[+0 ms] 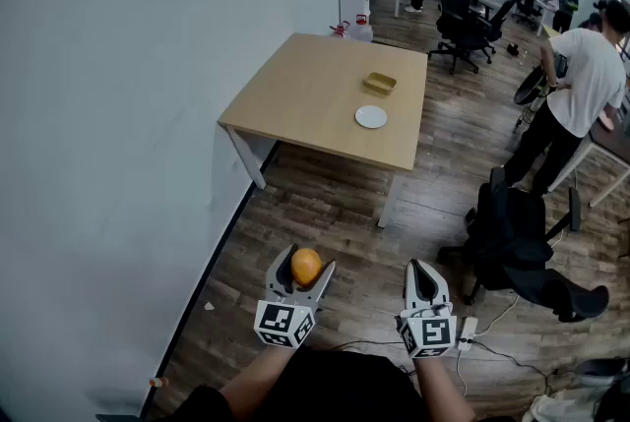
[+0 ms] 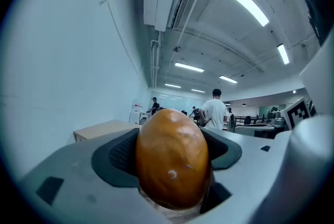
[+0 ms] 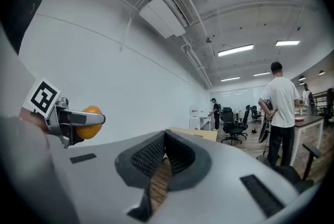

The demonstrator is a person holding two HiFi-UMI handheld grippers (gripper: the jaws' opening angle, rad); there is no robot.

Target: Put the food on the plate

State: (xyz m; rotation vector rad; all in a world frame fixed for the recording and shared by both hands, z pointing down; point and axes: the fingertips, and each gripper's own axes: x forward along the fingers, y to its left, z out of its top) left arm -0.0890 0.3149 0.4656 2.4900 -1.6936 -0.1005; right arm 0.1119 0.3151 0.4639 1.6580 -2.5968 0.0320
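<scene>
Holding the orange food point(image 2: 172, 163) clamped between its pads, the left gripper point(image 1: 306, 265) stood well short of the plate point(image 1: 371, 117) on the table point(image 1: 295, 95). The right gripper point(image 1: 421, 271) was closed and empty. Good practice called for a firm grip during the approach, with release only directly above the plate.

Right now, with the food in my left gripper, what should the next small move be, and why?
Probably a step forward toward the table, carrying the food along. The left gripper is shut on the orange food, so the pick-up looks done. The white plate lies on the table beside a small tray, with open floor between you and it, so it seems out of reach.
</scene>
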